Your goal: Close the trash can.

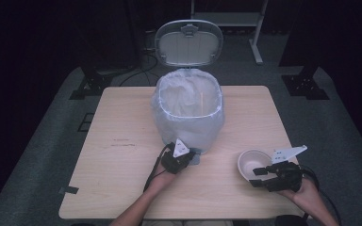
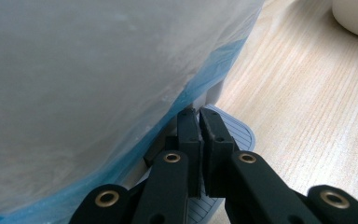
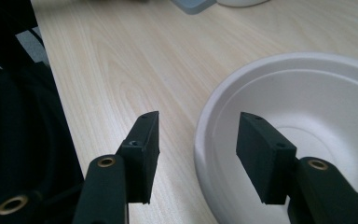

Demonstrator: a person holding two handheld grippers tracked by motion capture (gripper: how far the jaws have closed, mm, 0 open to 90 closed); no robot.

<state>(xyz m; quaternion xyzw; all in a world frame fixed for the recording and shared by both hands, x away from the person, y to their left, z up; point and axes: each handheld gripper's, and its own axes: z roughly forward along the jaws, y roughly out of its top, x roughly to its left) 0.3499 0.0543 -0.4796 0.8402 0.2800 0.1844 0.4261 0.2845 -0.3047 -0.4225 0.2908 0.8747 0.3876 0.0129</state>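
On pale wooden table (image 1: 122,155), dark room.

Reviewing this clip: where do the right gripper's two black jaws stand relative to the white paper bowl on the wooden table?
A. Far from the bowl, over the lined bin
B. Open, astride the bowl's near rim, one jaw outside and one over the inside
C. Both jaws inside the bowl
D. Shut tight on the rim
B: in the right gripper view the right gripper is open, with the white paper bowl rim running between its jaws, untouched.
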